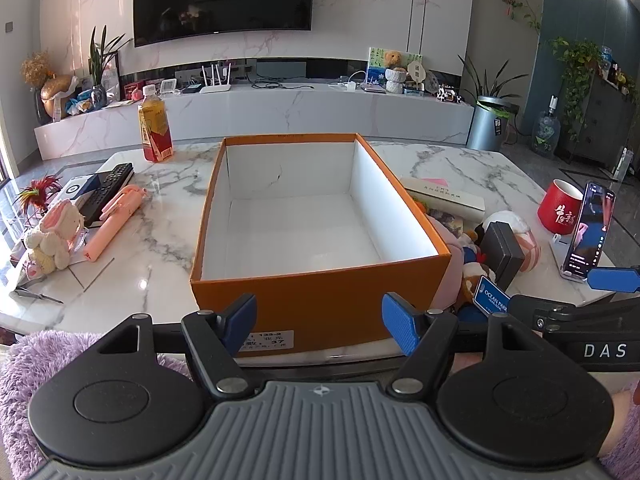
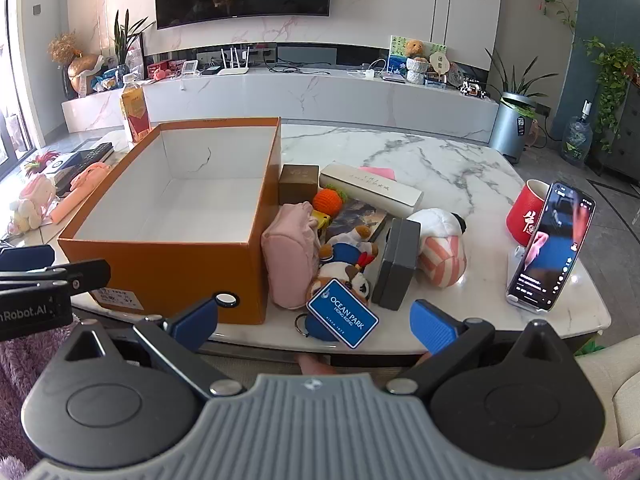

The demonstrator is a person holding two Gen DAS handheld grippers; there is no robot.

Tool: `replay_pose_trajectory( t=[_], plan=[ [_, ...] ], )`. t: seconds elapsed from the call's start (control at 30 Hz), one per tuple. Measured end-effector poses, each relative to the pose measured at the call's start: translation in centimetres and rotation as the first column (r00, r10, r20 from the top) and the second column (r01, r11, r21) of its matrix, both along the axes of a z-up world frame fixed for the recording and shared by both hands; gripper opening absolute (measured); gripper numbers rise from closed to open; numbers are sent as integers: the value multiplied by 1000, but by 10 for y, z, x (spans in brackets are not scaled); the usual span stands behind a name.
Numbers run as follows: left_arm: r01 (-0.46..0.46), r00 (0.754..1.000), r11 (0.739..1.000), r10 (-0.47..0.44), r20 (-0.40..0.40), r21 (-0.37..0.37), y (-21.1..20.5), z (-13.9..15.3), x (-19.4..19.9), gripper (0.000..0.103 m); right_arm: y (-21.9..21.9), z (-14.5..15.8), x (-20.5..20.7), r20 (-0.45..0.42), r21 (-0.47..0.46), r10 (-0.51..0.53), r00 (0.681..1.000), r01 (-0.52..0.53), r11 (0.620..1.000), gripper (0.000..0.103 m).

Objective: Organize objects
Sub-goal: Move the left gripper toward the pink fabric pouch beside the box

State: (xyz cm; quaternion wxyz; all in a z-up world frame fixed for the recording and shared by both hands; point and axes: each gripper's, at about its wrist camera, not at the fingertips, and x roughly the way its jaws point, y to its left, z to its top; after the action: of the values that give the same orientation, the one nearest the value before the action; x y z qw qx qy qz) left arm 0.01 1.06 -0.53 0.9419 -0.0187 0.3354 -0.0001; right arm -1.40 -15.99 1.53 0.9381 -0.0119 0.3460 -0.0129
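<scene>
An empty orange box [image 1: 320, 300] with a white inside stands on the marble table; it also shows in the right wrist view [image 2: 160, 264]. My left gripper [image 1: 320, 322] is open and empty just before the box's near wall. My right gripper [image 2: 314, 320] is open and empty at the table's front edge, before a pile right of the box: a pink pouch [image 2: 290, 256], a plush toy [image 2: 344, 260] with a blue Ocean Park tag [image 2: 343, 313], a grey case [image 2: 398, 264], a striped plush [image 2: 440, 248], an orange knitted ball [image 2: 329, 200], a brown box [image 2: 299, 184] and a long white box [image 2: 370, 188].
Left of the box lie a pink stick-like item [image 1: 114, 220], a bunny plush [image 1: 52, 236], a remote [image 1: 106, 192] and a drink bottle [image 1: 154, 124]. At the right stand a red mug [image 2: 526, 212] and a phone on a stand [image 2: 550, 244]. A TV console runs behind the table.
</scene>
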Motion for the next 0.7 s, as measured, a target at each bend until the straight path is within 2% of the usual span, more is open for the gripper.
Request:
replay_pose_trajectory(
  t=[0.37,0.7],
  plan=[
    [20,1000,1000,-20,-20,10,-6,-2,4,82,-3,-6,3,-13,16,0,1000,0,1000,102],
    [125,992,992,-124,-34,29,-29,-2,17,65,-32,-16,13,-46,75,-62,997,65,995,102]
  ],
)
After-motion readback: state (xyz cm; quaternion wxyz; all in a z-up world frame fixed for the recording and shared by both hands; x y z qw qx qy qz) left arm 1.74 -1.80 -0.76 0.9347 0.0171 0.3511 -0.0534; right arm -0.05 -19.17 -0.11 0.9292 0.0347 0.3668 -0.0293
